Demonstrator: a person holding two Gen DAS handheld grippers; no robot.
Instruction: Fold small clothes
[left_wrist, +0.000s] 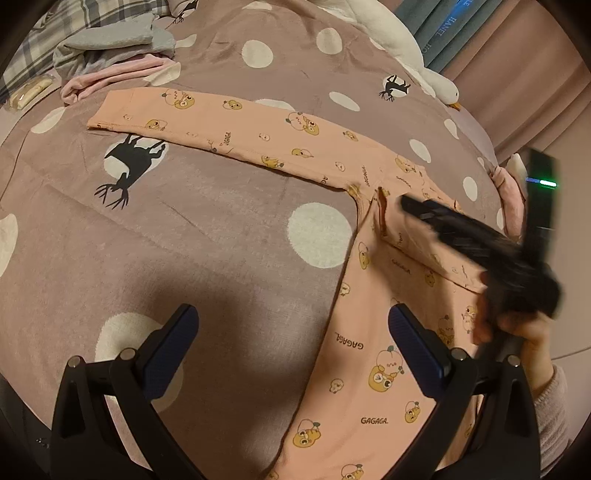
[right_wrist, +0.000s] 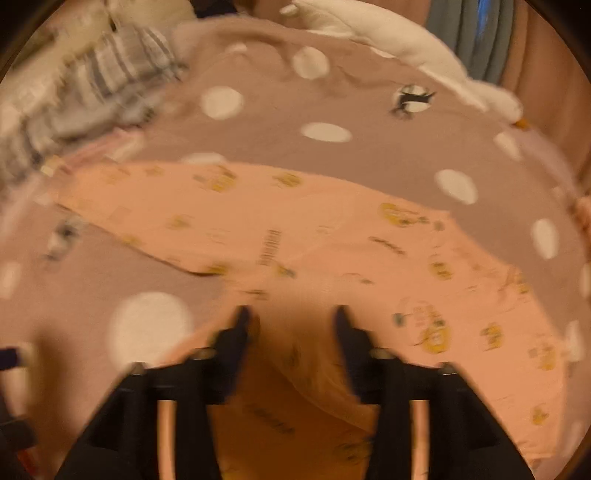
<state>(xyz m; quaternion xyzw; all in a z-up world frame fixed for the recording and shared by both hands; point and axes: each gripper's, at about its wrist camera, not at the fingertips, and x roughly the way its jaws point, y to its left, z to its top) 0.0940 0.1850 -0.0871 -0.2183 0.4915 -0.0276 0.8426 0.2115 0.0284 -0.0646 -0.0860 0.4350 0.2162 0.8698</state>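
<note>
So there's a pair of little peach pyjama pants (left_wrist: 295, 136) spread out on the bed (left_wrist: 192, 236), on that mauve cover with the white dots and black deer. One leg runs long across toward the far left side of the bed, ending near the pile of grey and pink clothes (left_wrist: 110, 55) in the far left corner. The other leg comes straight down toward the near edge. So it's an L shape, with the crotch and waist sitting at the bend, over to the right.

The left gripper (left_wrist: 293, 350) hangs over the near leg, jaws released and wide apart, nothing between them. Its right pad sits above the fabric, its left one over bare cover. The right gripper (right_wrist: 291, 328) is the nearer one to the bend: in the left wrist view it's a dark blur right over the waist area, with a hand (left_wrist: 517, 332) wrapped round its handle. Its own camera is smeared, but the jaws stand about half apart with peach cloth lying under and ahead of them, not pinched as far as I can tell.

My guess is the next move is bringing one leg onto the other, and the right side is better placed for that.

Readable print on the fabric: "GAGAGA", repeated, among little yellow bear cartoons. Book spines in the far right corner are only partly legible; "HANEL" is all I can make out.
</note>
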